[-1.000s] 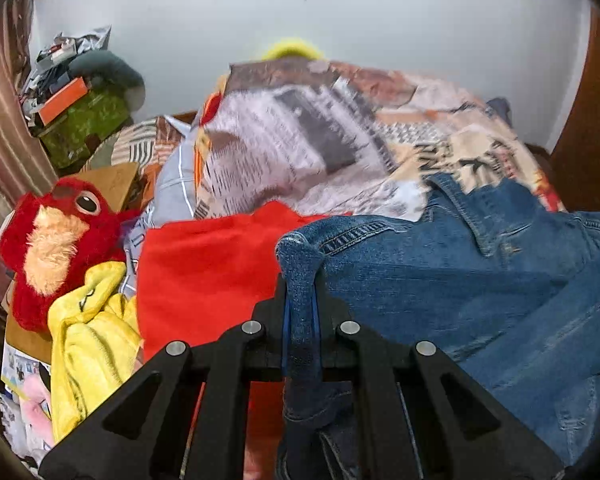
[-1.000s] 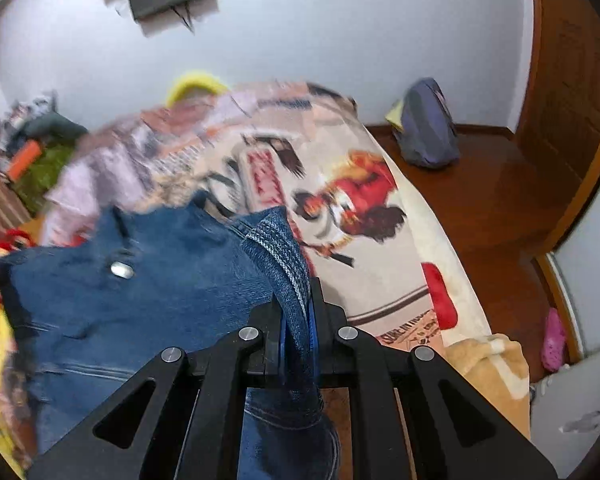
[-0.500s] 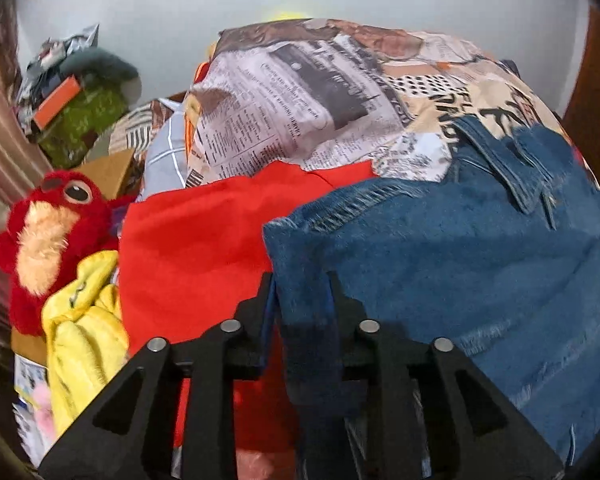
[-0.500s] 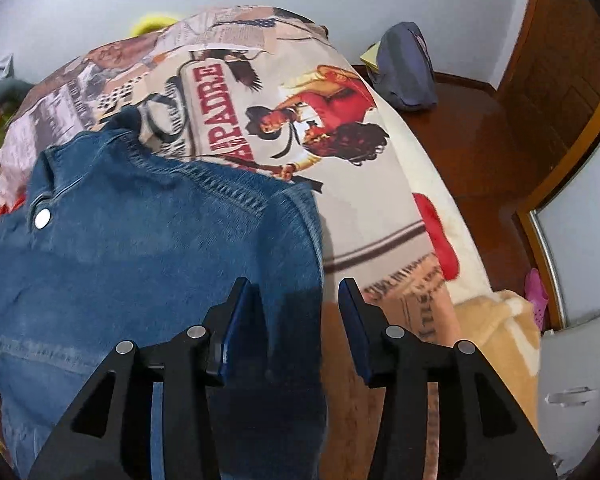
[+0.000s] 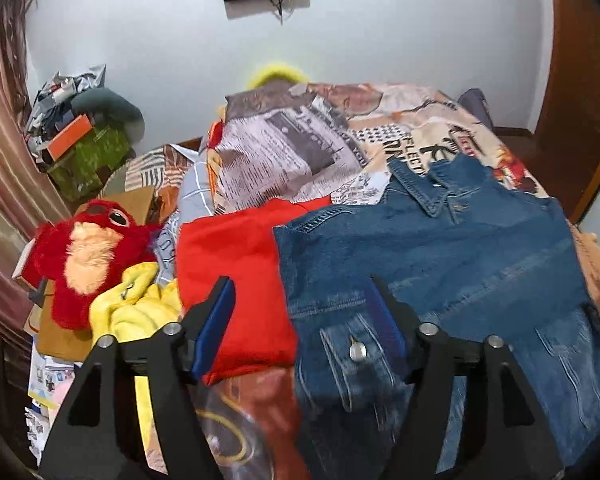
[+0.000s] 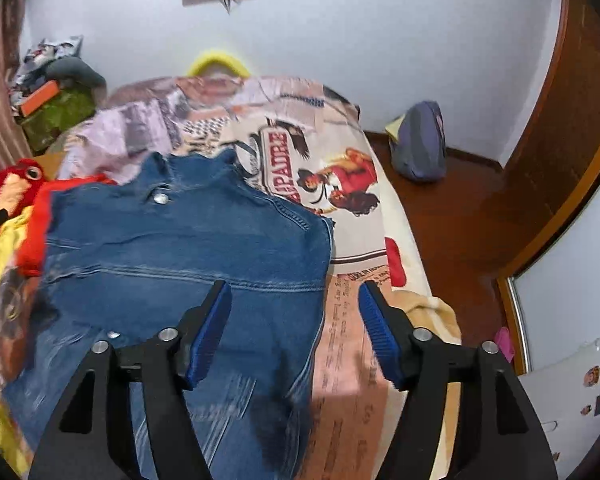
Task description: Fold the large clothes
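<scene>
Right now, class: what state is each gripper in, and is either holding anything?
Left gripper: open, holding nothing, above the denim jacket.
Right gripper: open, holding nothing, over the jacket's edge.

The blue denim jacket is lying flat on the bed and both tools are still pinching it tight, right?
Not quite. The blue denim jacket does lie flat on the bed with the newspaper-print cover, but neither tool pinches it. The left wrist view shows the left tool wide open above the cloth, and the right wrist view shows the right tool open too.
</scene>
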Demonstrator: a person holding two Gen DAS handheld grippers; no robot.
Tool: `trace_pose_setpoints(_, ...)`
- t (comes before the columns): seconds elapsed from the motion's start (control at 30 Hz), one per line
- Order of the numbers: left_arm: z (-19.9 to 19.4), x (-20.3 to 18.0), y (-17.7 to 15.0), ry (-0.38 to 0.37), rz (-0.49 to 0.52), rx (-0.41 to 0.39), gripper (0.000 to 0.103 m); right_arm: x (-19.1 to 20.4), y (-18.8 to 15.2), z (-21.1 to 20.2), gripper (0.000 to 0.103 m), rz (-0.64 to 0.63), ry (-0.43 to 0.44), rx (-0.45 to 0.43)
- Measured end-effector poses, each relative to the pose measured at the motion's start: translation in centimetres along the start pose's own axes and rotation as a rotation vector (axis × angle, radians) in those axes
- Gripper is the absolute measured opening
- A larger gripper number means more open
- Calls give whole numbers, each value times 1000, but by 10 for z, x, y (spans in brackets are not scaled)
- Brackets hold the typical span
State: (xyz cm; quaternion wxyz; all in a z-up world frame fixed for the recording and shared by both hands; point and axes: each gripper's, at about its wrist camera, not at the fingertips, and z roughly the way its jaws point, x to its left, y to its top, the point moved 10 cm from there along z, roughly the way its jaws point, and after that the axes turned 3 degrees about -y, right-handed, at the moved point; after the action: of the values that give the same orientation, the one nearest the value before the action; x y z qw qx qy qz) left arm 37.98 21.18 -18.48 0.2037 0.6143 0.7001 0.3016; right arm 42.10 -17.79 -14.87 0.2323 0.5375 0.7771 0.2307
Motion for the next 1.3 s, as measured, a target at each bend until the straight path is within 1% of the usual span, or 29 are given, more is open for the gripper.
trace_pose_setpoints(0.03,-8,0,-2,0,4,-3,71,0,-2,-9,72,-2,3,-11)
trace_pose_setpoints(0.07,-17,1,-6,-6,6,-4,72,1,-5,-18,73,-7,9,-24)
trace_pose_setpoints(0.13,-33,2,-18,-33,1,10,76,3,-12,-33,73,-25,13,-36)
trace_pose_setpoints(0.23,-46,5,-38,-66,-22,42,84,6,-27,-46,73,-48,14,-30)
trace_pose_setpoints(0.33,-51,11,-66,-86,-54,96,85,11,-45,-49,73,-74,21,-7)
trace_pose_setpoints(0.43,-47,15,-98,-123,-97,171,85,16,-72,-43,73,-88,28,44)
trace_pose_setpoints(0.57,-35,9,-147,-221,-186,281,85,23,-111,-31,73,-66,56,129)
trace_pose_setpoints(0.63,-28,7,-170,-245,-213,332,85,25,-131,-21,73,-45,63,172)
trace_pose_setpoints(0.73,-15,0,-202,-278,-255,412,85,31,-162,-8,73,-4,96,241)
trace_pose_setpoints(0.8,-9,-8,-223,-315,-287,461,85,34,-178,-1,73,18,118,288)
trace_pose_setpoints(0.87,-6,-17,-239,-359,-317,494,85,34,-194,5,73,53,135,324)
trace_pose_setpoints(0.93,-4,-26,-250,-402,-346,513,84,32,-203,7,73,74,145,334)
trace_pose_setpoints(1.03,-2,-43,-262,-502,-419,541,83,30,-207,9,73,118,175,332)
trace_pose_setpoints(1.07,-1,-45,-264,-516,-432,546,82,30,-207,10,73,138,189,334)
trace_pose_setpoints(1.13,2,-49,-267,-534,-453,546,82,31,-208,14,73,170,219,337)
trace_pose_setpoints(1.23,6,-52,-271,-535,-486,549,82,35,-213,22,73,253,290,350)
trace_pose_setpoints(1.3,6,-51,-269,-534,-487,546,81,34,-212,28,70,320,332,336)
